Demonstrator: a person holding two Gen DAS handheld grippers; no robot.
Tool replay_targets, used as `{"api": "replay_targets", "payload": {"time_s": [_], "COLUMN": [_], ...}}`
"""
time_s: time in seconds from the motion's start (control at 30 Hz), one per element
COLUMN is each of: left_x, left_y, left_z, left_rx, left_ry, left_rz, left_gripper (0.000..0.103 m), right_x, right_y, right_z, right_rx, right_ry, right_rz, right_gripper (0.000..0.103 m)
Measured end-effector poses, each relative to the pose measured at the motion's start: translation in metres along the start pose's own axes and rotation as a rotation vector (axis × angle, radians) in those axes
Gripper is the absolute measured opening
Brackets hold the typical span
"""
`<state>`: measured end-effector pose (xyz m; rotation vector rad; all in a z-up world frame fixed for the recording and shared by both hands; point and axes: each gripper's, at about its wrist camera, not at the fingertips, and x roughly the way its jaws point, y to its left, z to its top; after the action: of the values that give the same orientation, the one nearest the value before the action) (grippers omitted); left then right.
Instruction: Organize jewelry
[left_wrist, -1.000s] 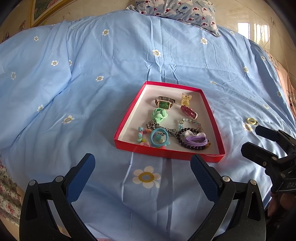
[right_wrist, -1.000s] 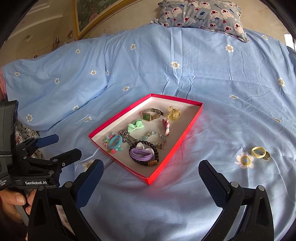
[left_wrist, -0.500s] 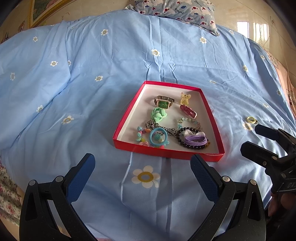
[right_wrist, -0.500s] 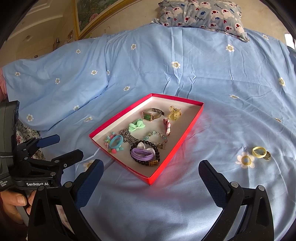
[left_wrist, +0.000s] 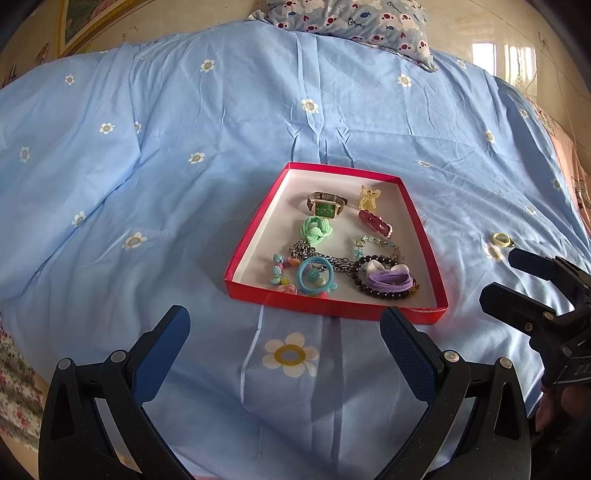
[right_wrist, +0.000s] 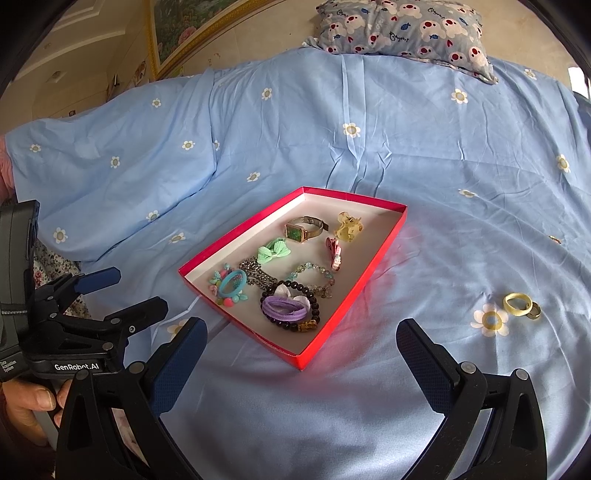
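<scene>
Red tray (left_wrist: 428, 236) slightly nearer than before on flowered blue bedspread (left_wrist: 184, 147); both tongs (left_wrist: 284, 328) (right_wrist: 299, 339) apart, empty.

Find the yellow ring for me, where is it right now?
The yellow ring lies on the bedsheet right of the red tray, touching a small gold ring, beside a printed flower.

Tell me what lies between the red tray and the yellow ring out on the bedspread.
Only bare blue bedspread lies between the red tray and the yellow ring; the right wrist view shows it best.
</scene>
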<state>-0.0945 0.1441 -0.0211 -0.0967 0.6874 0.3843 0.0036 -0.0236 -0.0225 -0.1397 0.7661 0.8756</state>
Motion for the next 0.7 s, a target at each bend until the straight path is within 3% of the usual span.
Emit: {"api": "replay_targets", "payload": {"time_s": [0.7], "left_x": [0.0021], "left_y": [-0.0004], "left_z": [0.0029], "left_rx": [0.003], "left_ry": [0.001], "left_rz": [-0.001], "left_gripper": [0.103], "right_x": [0.002], "right_y": [0.0007], "right_z": [-0.0001], "right_rx": [0.011], "right_ry": [0.003], "right_rz": [0.002], "right_gripper": [0.103]}}
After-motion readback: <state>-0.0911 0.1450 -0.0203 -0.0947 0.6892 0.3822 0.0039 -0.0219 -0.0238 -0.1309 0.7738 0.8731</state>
